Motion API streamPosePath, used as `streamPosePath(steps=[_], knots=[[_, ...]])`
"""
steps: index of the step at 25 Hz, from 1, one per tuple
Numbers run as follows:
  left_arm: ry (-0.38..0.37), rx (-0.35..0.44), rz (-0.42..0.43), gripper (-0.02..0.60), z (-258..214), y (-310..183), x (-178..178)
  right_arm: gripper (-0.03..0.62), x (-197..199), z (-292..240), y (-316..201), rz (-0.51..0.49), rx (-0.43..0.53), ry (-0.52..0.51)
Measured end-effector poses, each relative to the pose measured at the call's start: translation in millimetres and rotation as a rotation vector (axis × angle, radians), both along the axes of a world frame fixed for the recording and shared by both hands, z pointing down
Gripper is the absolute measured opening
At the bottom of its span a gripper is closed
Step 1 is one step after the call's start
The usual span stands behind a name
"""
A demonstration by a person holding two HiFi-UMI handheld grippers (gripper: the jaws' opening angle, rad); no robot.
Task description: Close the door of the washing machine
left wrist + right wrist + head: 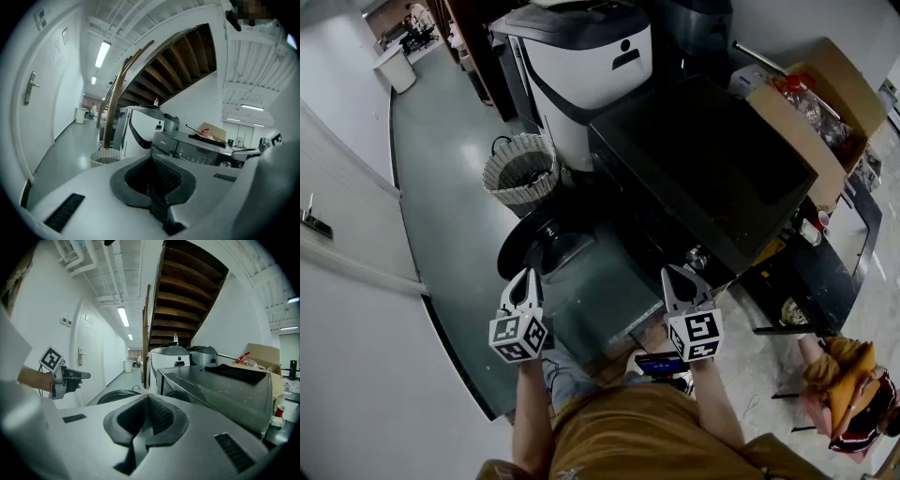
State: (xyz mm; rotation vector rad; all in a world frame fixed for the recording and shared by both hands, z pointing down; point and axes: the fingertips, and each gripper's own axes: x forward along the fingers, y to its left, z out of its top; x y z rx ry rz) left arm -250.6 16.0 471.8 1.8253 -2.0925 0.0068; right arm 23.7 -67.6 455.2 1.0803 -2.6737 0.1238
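The washing machine's door (542, 246) is standing swung open, out from the dark front of the washing machine (703, 159). It is lying straight ahead of the left gripper (525, 277), just beyond its tips and apart from them. The right gripper (679, 274) is pointing at the machine's front further right, well apart from the door, so the left one is sitting nearer. From the right gripper's own view the door is showing low and to the left of its jaws, towards the other gripper.

Both grippers are holding their jaws pressed together with nothing between them, which suits a push rather than a grasp. The door is looking round, with a dark rim and a glass bulge in the middle catching the light. A wicker basket (521, 172) is standing on the floor beyond it. The door is probably needing a sweep rightward, towards the machine's front; the hinge side is not showing clearly.
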Motion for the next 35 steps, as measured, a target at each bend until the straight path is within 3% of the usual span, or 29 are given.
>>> streamPosePath(steps=[10, 23, 35], knots=[[-0.017, -0.034, -0.012, 0.025, 15.6, -0.9, -27.8, 0.012, -35.4, 23.2, 1.7, -0.029, -0.104, -0.050], [-0.073, -0.126, -0.017, 0.034, 51.6, -17.4, -87.1, 0.012, -82.5, 41.5, 1.8, -0.067, -0.111, 0.027], [-0.034, -0.227, 0.040, 0.126, 98.9, -43.2, -129.4, 0.012, -132.7, 56.6, -10.3, -0.078, -0.126, 0.064]])
